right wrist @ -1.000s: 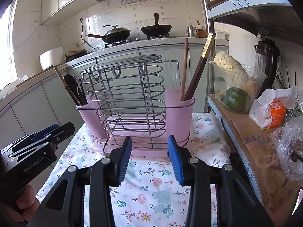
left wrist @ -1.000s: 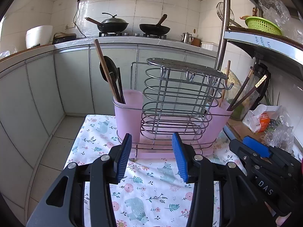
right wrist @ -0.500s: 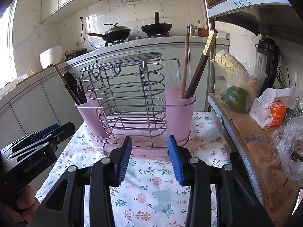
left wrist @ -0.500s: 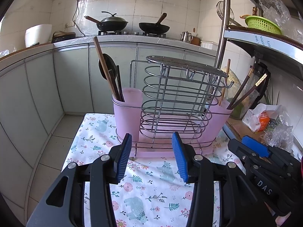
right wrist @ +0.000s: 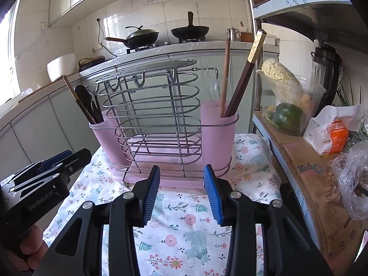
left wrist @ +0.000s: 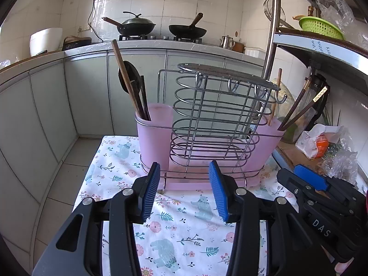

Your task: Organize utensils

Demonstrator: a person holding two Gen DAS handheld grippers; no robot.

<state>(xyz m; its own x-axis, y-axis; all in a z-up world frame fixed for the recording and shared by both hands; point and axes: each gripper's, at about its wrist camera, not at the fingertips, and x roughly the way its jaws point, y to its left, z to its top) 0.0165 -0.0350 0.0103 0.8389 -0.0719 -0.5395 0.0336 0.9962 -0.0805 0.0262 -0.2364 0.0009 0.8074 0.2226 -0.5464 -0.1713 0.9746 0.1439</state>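
Observation:
A wire utensil rack [left wrist: 214, 119] with pink cups stands on a floral cloth [left wrist: 184, 230]. Its left cup [left wrist: 155, 135] holds a black spoon and dark chopsticks [left wrist: 131, 87]. Its right cup [right wrist: 218, 135] holds brown chopsticks [right wrist: 243, 78], one with a gold tip. My left gripper [left wrist: 185, 192] is open and empty, just in front of the rack's base. My right gripper [right wrist: 181, 192] is open and empty, also just short of the base. Each gripper shows at the edge of the other's view, the right one [left wrist: 322, 197] and the left one [right wrist: 43, 177].
A wooden shelf [right wrist: 306, 161] on the right carries a clear tub of vegetables [right wrist: 287, 101], a tissue pack [right wrist: 333, 133] and plastic bags. A steel pole [left wrist: 271, 27] rises behind the rack. Counter with woks [left wrist: 138, 26] at the back. The floor drops off left of the cloth.
Both grippers have drifted slightly; the rack sits a touch higher in the right view. Jaws stay open and empty.

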